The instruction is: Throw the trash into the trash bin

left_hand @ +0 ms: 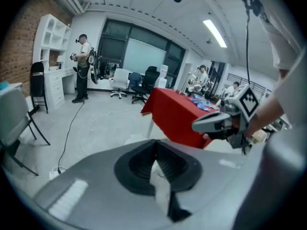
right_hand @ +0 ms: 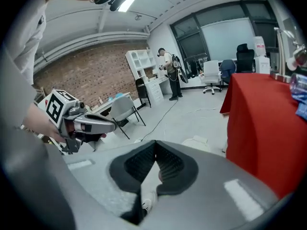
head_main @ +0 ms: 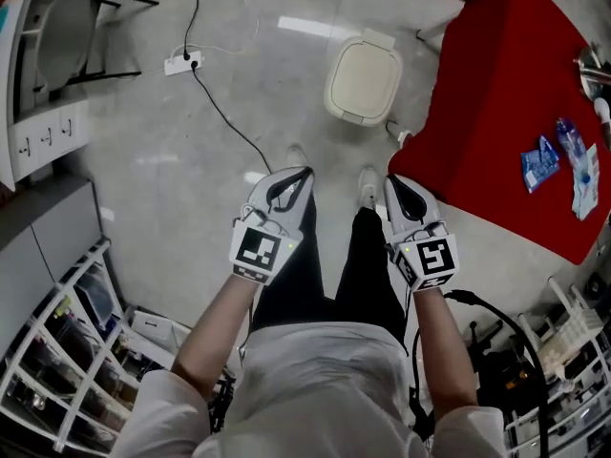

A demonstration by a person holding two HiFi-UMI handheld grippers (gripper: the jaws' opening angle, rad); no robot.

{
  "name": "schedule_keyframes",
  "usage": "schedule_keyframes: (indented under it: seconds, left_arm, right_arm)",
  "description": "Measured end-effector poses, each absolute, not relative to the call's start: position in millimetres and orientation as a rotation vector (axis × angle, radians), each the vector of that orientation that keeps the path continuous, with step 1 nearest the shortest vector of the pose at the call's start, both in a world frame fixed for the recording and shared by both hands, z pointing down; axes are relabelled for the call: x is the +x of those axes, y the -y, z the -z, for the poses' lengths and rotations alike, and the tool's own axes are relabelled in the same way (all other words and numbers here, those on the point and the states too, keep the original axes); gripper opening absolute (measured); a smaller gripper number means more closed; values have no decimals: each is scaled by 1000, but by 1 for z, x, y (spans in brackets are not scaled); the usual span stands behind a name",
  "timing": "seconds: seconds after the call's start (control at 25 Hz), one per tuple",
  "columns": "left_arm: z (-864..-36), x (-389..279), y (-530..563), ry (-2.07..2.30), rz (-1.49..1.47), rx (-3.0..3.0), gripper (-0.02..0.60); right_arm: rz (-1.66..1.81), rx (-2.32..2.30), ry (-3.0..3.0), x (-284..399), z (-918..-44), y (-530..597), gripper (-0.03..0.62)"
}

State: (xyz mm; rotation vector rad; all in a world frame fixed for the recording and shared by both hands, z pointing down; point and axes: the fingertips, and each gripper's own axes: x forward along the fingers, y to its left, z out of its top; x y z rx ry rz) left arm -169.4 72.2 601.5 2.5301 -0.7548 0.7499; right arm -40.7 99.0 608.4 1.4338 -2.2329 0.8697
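Observation:
A cream trash bin (head_main: pixel 363 79) with its lid down stands on the floor ahead of the person's feet. To its right is a red-clothed table (head_main: pixel 487 113). On the table lie blue wrappers (head_main: pixel 539 163), a plastic bottle (head_main: pixel 571 141) and a white paper (head_main: pixel 584 187). My left gripper (head_main: pixel 305 172) and right gripper (head_main: pixel 389 181) hang side by side over the person's legs, short of the bin and left of the table. Both are shut with nothing between the jaws. The left gripper view shows its jaws (left_hand: pixel 154 142) together, and the right gripper view shows the same (right_hand: pixel 154 143).
A power strip with a black cable (head_main: pixel 181 63) lies on the floor left of the bin. A grey chair (head_main: pixel 57 27) stands at the top left. Wire racks (head_main: pixel 57 351) fill the lower left and lower right corners. A person (left_hand: pixel 82 66) stands far off.

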Motion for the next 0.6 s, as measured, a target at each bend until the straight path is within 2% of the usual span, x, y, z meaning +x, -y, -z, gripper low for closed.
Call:
schedule_keyframes:
  seconds: [0.6]
  left_arm:
    - [-763, -176, -57, 669, -804, 2456, 3]
  right_arm:
    - [-1041, 1502, 2111, -61, -795, -81, 0]
